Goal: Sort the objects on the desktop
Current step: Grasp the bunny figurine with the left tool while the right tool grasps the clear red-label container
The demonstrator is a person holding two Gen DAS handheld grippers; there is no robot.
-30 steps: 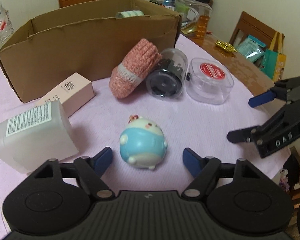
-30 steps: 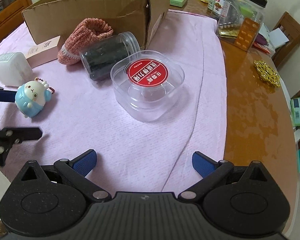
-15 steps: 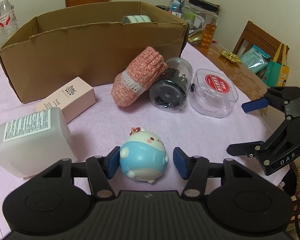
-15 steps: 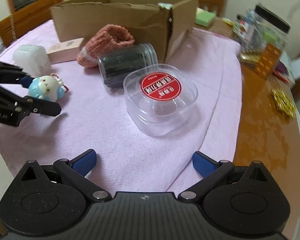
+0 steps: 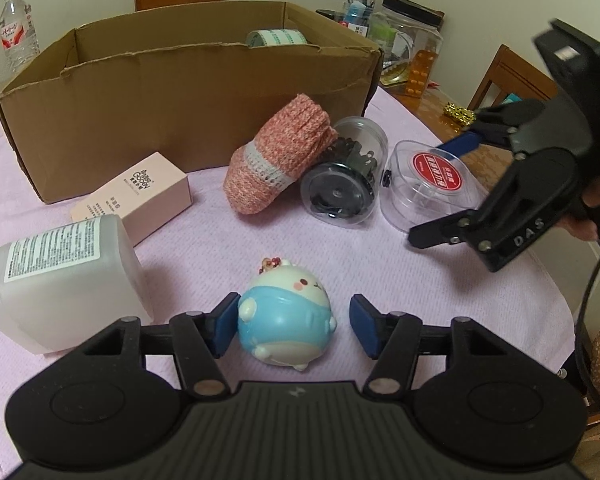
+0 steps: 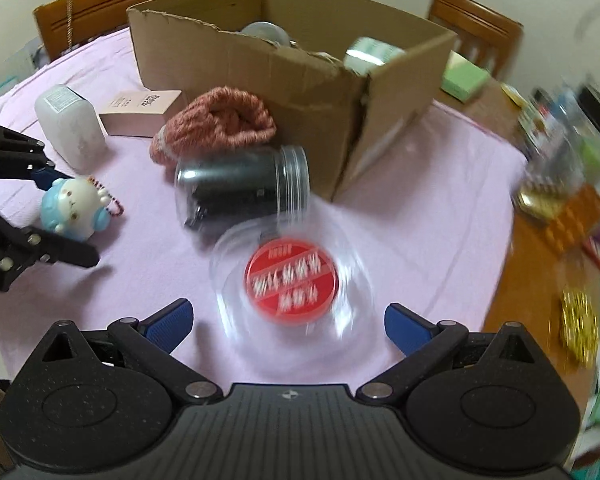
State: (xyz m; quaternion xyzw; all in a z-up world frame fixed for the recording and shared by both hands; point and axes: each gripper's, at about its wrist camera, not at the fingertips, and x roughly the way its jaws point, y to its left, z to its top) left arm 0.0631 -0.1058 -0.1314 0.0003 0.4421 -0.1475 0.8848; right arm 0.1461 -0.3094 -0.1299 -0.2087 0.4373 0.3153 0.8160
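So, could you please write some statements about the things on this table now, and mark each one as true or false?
1. The blue and white bunny toy lies between the fingers of the left tongs. True.
2. The clear jar of black clips stands upright. False: it lies on its side on the pink cloth.
3. The pink knitted sock is inside the cardboard box. False: it lies on the cloth in front of the box, leaning on the jar.
4. The right tongs are open over the clear container with the red label. True.
5. The pink carton lies beside the white plastic bottle. True.
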